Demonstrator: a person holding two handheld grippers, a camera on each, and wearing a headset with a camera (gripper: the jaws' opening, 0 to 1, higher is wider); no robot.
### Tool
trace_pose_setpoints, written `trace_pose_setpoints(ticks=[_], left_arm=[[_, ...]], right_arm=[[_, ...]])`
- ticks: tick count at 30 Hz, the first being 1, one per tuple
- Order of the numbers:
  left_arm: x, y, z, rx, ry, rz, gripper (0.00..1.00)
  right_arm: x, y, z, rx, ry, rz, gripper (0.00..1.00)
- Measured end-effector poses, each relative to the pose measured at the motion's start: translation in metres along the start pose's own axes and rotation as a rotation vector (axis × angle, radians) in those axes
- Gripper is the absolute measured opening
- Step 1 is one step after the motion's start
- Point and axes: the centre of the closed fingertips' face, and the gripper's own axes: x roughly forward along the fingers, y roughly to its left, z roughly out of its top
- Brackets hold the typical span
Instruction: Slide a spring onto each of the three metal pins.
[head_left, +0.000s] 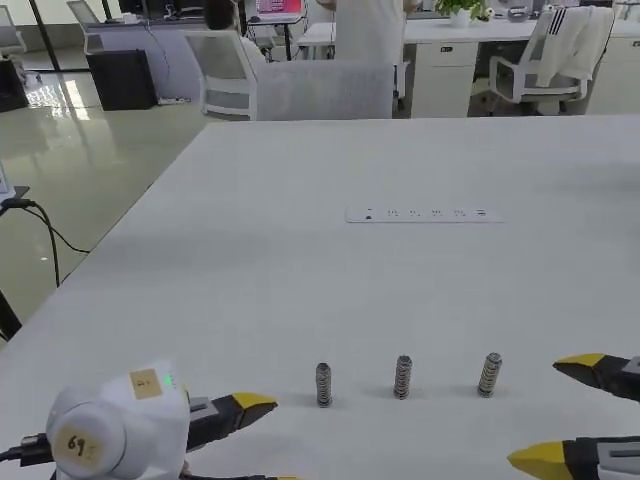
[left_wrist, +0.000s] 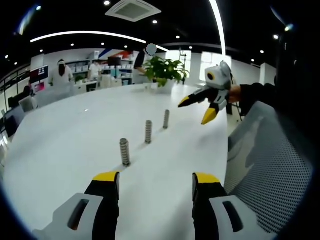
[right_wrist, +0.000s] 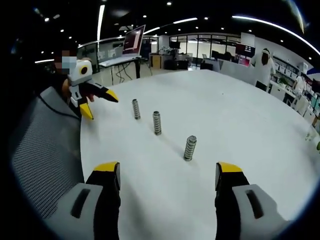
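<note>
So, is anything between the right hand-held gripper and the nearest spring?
Nothing visible: just bare table lies between the open right hand-held gripper and the nearest spring, which stands upright ahead of its jaws.

White table (head_left: 250, 260): three upright springs (head_left: 403, 377), power strip (head_left: 420, 214)

Three coiled metal springs (head_left: 402, 377) stand in a row across the near part of the flat white desk (head_left: 300, 250), each apart from the next. The long white power strip (head_left: 423, 214) lies well behind them. The yellow-tipped left tongs (head_left: 262, 440) sit left of the row, and the yellow-tipped right tongs (head_left: 550, 410) sit right of it.
</note>
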Motion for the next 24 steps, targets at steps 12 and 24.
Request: trace_pose_setpoints(ticks=[12,24], left_arm=[[-0.0004,0.0032,-0.0021,-0.048,-0.005,0.018,0.69],[0.0008,0.0040,-0.0035,-0.073,-0.003,0.016,0.78]], right_arm=[[0.0023,0.0052,0.0008,0.014,-0.007,0.006,0.85],[0.0029,0.0037,0.0049,0.010,-0.032,0.002,0.90]])
